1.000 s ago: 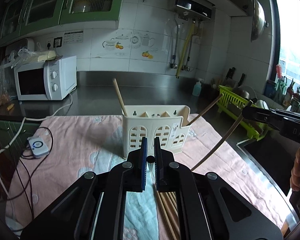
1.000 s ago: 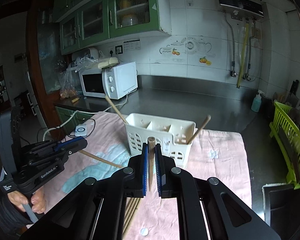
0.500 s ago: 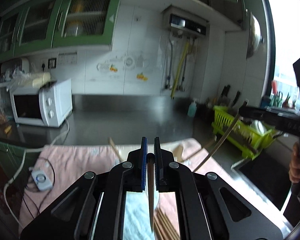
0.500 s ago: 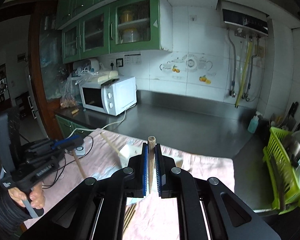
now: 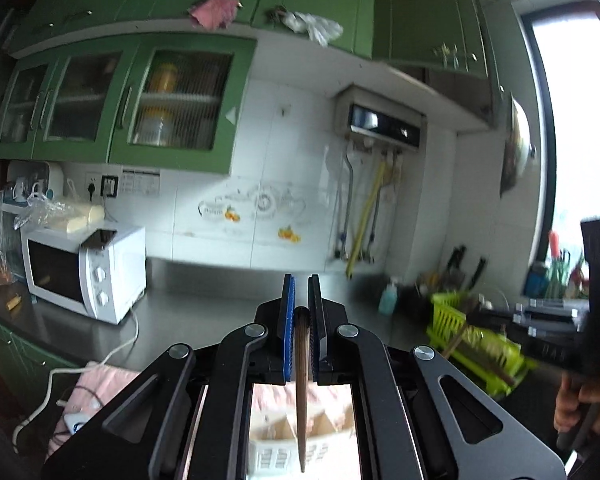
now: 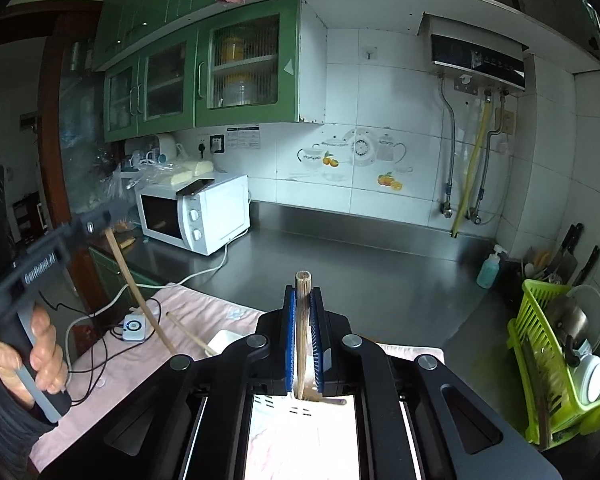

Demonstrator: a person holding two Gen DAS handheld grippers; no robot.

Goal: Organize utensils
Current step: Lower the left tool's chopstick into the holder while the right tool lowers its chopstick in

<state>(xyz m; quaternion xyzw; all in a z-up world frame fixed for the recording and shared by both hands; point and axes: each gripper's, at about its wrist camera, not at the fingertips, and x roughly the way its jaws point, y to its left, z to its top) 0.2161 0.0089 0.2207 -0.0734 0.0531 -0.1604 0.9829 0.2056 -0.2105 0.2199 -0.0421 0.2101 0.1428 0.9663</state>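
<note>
Wooden, each thin brown chopstick [image 5: 301,392] [image 6: 301,336] is pinched in a tool: left tool [image 5: 301,312], right tool [image 6: 302,320], above the white slotted plastic holder [image 5: 268,454].

White lettering on the side of the left tool [image 6: 40,264], at the left of the right wrist view, reads about "GenRobot.AI", blurred. Faint letters, perhaps "DAS", stand on the right tool [image 5: 548,350] in the left wrist view. The far wall notice [image 6: 243,137] is too small to read.

Green cabinets [image 6: 236,68]; white tiled wall [image 6: 380,92]; steel counter [image 6: 360,272]
</note>
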